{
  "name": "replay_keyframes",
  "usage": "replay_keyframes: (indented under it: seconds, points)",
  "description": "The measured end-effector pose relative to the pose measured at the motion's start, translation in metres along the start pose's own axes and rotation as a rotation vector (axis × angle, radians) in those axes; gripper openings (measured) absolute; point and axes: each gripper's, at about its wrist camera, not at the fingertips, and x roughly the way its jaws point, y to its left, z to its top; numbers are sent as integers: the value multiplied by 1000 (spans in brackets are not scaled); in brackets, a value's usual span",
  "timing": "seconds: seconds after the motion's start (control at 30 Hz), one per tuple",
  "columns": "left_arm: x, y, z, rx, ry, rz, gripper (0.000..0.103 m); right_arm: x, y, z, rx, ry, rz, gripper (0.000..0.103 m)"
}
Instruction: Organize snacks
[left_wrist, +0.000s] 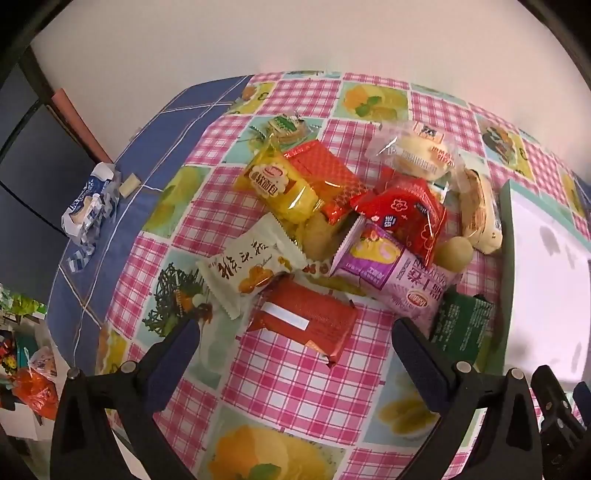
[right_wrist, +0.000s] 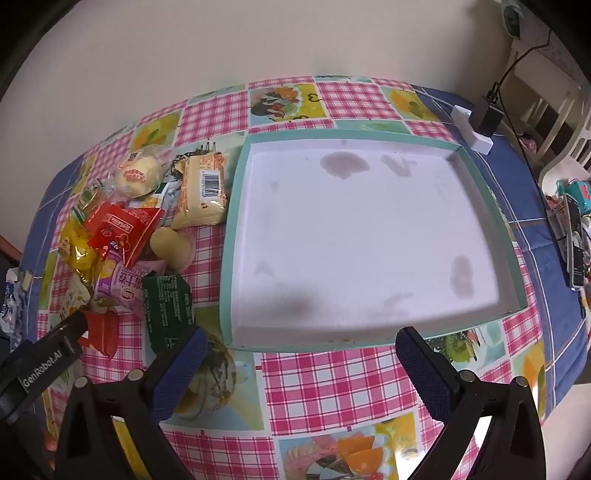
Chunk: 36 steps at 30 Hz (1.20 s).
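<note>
Nothing is in the box yet, so the sorting is only just getting under way. The snack pile (left_wrist: 343, 225) is sitting in a loose heap on the checked tablecloth (left_wrist: 295, 384), just to the left of the teal-rimmed box (right_wrist: 236, 236), whose white floor is lying bare apart from some grey marks. The left gripper (left_wrist: 295, 332) is hovering above the near edge of the heap with its jaws standing wide and nothing between the pads; the red packet (left_wrist: 306, 325) is lying flat right in the gap ahead of it, looking like the handiest first pick. Beside it the cream packet (left_wrist: 251, 269), the purple packet (left_wrist: 391, 273) and the yellow bread pack (left_wrist: 280, 188) are overlapping one another, and a dark green packet (right_wrist: 168, 310) is resting close against the box wall. The right gripper (right_wrist: 301, 350) is hanging over the near rim of the box, jaws equally wide and holding nothing. By my reckoning every single snack is waiting to be moved.
</note>
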Motion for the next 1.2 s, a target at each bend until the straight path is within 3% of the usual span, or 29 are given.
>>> replay_keyframes:
  seconds: [1.2]
  points:
    - [4, 1, 1, -13, 27, 9, 103, 0, 8, -2, -41, -25, -18, 103]
